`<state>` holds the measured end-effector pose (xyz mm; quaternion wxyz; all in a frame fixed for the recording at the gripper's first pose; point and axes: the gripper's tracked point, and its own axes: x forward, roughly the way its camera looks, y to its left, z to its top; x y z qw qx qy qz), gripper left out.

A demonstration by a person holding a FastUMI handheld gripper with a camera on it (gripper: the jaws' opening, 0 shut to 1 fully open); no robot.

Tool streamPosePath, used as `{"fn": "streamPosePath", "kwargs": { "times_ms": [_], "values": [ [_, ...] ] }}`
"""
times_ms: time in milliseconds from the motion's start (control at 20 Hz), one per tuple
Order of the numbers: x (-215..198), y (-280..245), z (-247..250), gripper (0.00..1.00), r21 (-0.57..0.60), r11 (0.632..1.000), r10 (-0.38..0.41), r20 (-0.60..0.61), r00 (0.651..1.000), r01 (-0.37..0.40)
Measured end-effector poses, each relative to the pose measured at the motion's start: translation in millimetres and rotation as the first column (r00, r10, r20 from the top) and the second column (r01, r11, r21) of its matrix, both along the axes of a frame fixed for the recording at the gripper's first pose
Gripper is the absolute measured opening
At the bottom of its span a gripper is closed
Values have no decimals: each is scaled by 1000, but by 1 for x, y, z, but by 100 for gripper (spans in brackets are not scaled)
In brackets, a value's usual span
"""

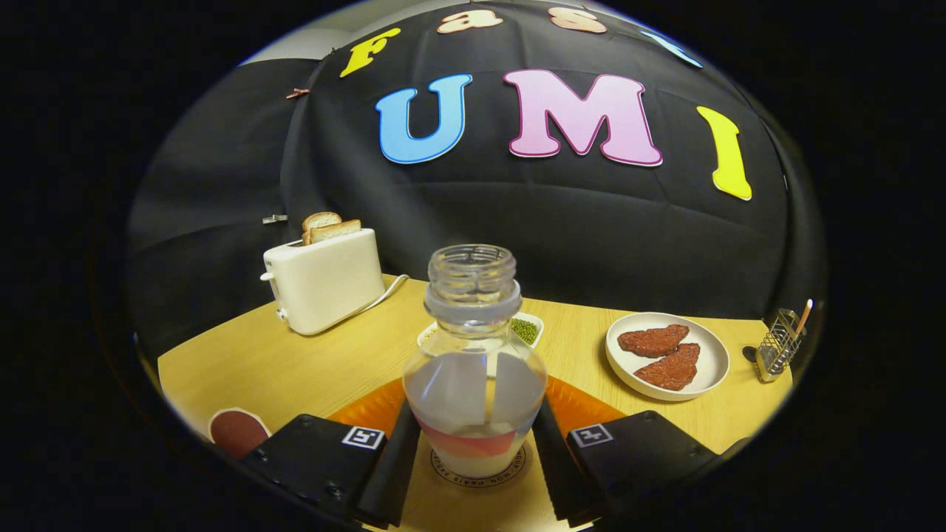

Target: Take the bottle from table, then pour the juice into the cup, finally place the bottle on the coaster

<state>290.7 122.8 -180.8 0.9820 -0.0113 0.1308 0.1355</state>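
A clear, capless bottle (pixel 473 369) stands upright between my fingers, with a little pale liquid in its base and a red band on its label. It rests on a light round coaster (pixel 442 473) with a printed ring. My gripper (pixel 475 408) is shut on the bottle, one finger pressed against each side of its wide body. Just behind the bottle lies an orange round thing (pixel 584 406), mostly hidden by the fingers and the bottle; I cannot tell whether it is the cup.
A white toaster (pixel 325 284) holding bread slices stands at the back left of the wooden table (pixel 295 369). Beyond the bottle is a small dish of green bits (pixel 526 329). To the right are a white plate (pixel 711 369) with two meat pieces and a wire holder (pixel 780 343). A dark red disc (pixel 236 432) lies left of the fingers.
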Motion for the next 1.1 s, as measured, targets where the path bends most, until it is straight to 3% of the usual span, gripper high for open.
{"fn": "streamPosePath", "kwargs": {
  "times_ms": [300, 400, 450, 800, 1100],
  "values": [
    [-4, -4, -2, 80, -28, 1000, -7, -15, 1000, 7],
    [-6, -8, -3, 98, -50, 999, -14, -21, 1000, 13],
    [-10, -10, -1, 100, -53, 999, -15, -25, 1000, 14],
    [-44, -12, 20, 100, -71, 997, 13, -41, 999, -16],
    [-103, -17, 61, 99, -95, 995, 42, -9, 999, -42]
  ]
}}
